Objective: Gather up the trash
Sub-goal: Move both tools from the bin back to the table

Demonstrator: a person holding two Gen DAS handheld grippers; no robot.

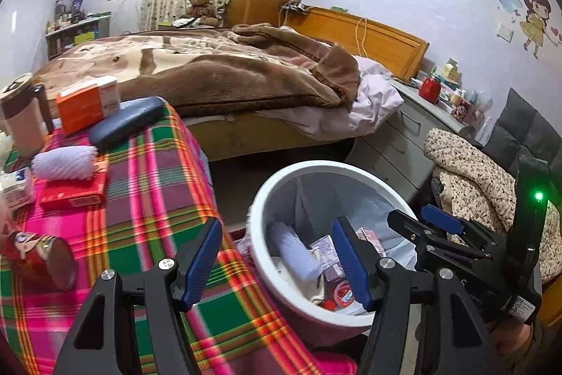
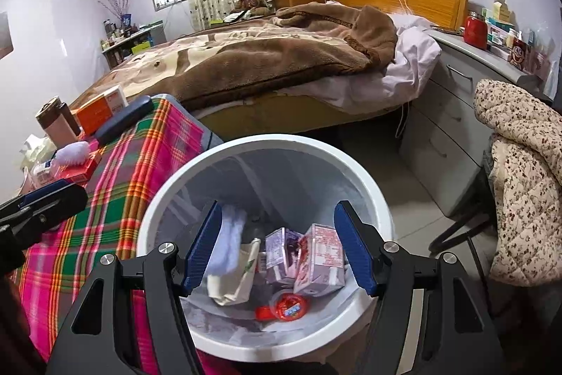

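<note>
— What are your two claws doing?

— My right gripper (image 2: 277, 255) hangs over the white trash bin (image 2: 365, 178), blue pads spread wide with nothing between them. My left gripper (image 1: 277, 262) sits over the near edge of the plaid tablecloth (image 1: 151, 199), just beside the bin, jaws apart and empty too.

— What's in the bin?

— Two purple-and-pink cartons (image 2: 318, 259) leaning together, a white foam sleeve (image 2: 228, 241), a crumpled pale wrapper (image 2: 239, 283), and a small red round lid (image 2: 289, 308) at the bottom.

— And on the table?

— Another white foam sleeve (image 1: 65, 162) lying on a flat red box (image 1: 73, 194), an orange box (image 1: 86, 104), a dark glasses case (image 1: 126, 123), a brown lidded mug (image 1: 21, 122), and a red tin on its side (image 1: 42, 260) near my left claw.
</note>
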